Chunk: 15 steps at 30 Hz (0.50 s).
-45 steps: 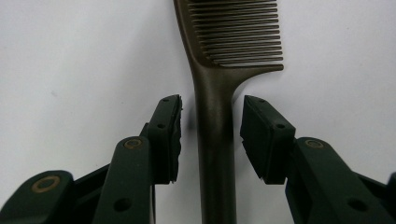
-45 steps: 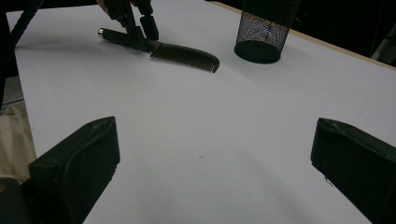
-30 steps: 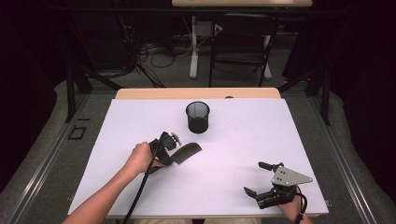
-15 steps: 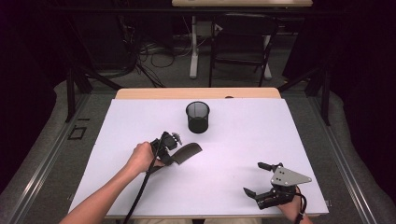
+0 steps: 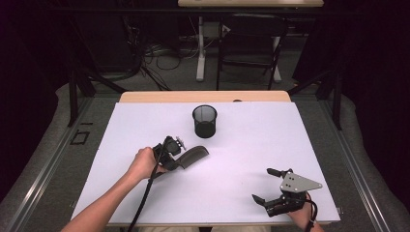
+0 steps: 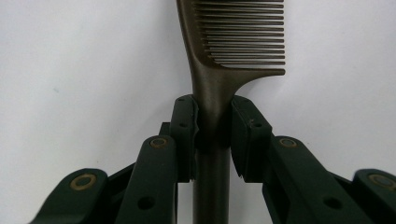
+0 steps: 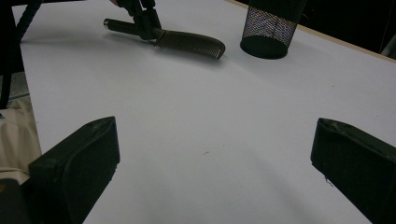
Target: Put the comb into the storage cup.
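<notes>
A dark brown comb lies on the white table, left of centre, teeth end toward the cup. My left gripper is shut on its handle. In the left gripper view both pads press the handle just below the teeth of the comb. My right gripper rests near the front right edge, open, with nothing between its jaws. The right gripper view shows the comb held low over the table by the left gripper.
A black mesh cup stands upright at the table's back centre, a short way beyond the comb's tip; the right gripper view has the cup at the top right. A cable trails from the left gripper along the forearm.
</notes>
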Tool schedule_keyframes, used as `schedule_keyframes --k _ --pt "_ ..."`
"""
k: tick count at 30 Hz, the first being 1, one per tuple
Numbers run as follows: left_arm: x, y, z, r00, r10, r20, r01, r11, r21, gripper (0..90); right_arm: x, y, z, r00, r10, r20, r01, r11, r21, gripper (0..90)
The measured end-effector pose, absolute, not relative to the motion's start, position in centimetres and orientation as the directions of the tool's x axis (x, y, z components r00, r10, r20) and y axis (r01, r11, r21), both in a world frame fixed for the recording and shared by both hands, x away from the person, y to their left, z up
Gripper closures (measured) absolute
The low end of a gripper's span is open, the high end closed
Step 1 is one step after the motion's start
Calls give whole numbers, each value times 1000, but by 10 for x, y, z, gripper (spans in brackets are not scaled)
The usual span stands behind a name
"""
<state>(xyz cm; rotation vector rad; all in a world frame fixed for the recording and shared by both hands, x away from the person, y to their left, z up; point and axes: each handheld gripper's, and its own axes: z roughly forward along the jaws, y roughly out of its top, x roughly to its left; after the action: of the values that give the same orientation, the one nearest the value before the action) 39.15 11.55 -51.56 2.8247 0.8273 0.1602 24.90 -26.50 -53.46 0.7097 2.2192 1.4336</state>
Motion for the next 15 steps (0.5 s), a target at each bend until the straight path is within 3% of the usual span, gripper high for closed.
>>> schedule_keyframes --k 15 --pt "380 132 -497 843 535 52 479 -793 377 725 250 -266 -535 -781 621 -60 200 340 919 8"
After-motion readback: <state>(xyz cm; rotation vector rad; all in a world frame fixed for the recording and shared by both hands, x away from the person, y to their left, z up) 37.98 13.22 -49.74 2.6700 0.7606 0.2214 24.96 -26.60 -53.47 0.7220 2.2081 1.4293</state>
